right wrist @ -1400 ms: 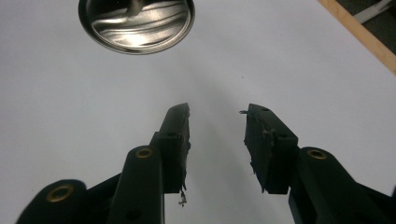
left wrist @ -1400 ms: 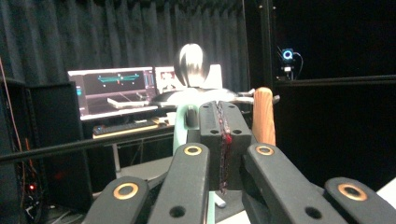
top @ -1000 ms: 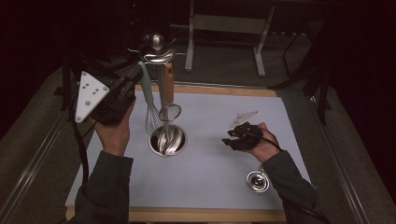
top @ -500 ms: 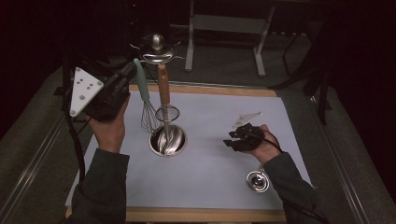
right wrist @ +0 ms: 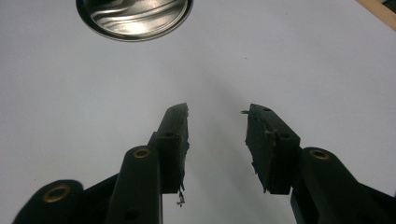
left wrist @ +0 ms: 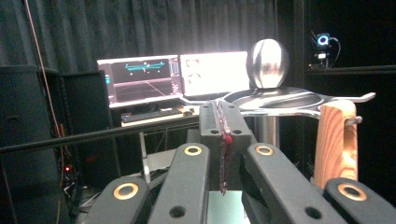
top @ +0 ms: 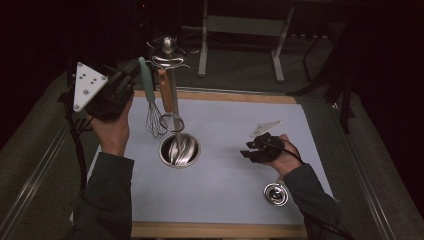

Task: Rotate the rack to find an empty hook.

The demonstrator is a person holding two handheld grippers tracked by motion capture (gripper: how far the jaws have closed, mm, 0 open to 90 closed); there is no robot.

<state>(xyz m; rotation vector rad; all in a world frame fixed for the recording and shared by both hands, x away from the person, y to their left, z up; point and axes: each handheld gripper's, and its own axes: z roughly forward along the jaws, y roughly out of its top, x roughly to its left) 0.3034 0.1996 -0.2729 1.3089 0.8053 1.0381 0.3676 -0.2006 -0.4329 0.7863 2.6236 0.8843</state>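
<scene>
When reading the high view, locate the left tongs (top: 135, 71) raised well off the table, held in a hand (top: 112, 131) with the forearm rising steeply and the grey plate turned outward. Note the jaws closed on the teal handle of the whisk (top: 155, 122), which hangs wire-end down below the jaw tips, just beside the steel stand (top: 173, 107). Find the right tongs (top: 247, 150) low over the white mat (top: 225, 200), wrist flat, jaws aimed toward the stand's base. Behind them, near the forearm, spot a small steel cup (top: 276, 194).

Switching to the left gripper view, observe the jaws pressed together and held level. Beyond them see the stand's ball top (left wrist: 267, 63); to their right, a wooden handle (left wrist: 336, 140) on a hook.

Turning to the right gripper view, confirm the jaws wide apart, holding nothing, tilted down at the mat. Ahead and to their left, note the base rim (right wrist: 135, 21).
</scene>
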